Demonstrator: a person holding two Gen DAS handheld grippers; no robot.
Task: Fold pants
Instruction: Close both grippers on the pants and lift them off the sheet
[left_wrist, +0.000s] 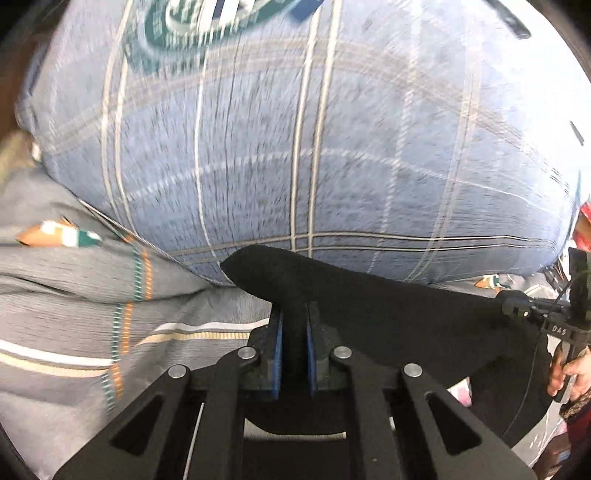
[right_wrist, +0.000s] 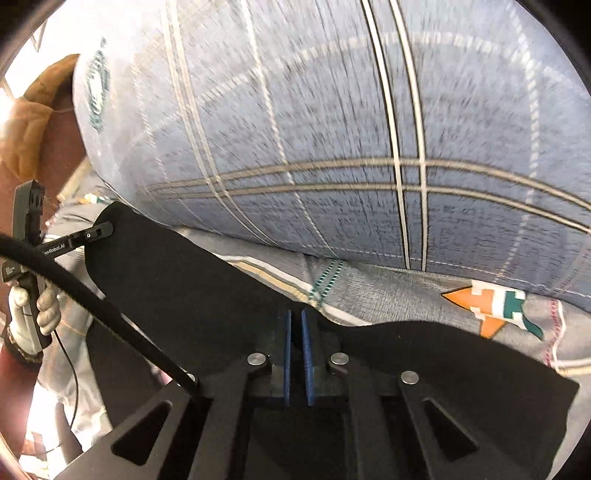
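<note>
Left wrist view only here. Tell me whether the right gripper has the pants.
Observer: Yes. The right gripper is shut on the edge of the black pants, its blue pads pinching the cloth.
Operator: Describe the hand behind my left gripper.
Observer: The left hand wears a white glove and is wrapped round the handle of the left gripper.
Operator: Report the cloth beyond the right gripper.
Observer: More of the pants extends to its right, unheld, in front of the grey bedsheet.
</note>
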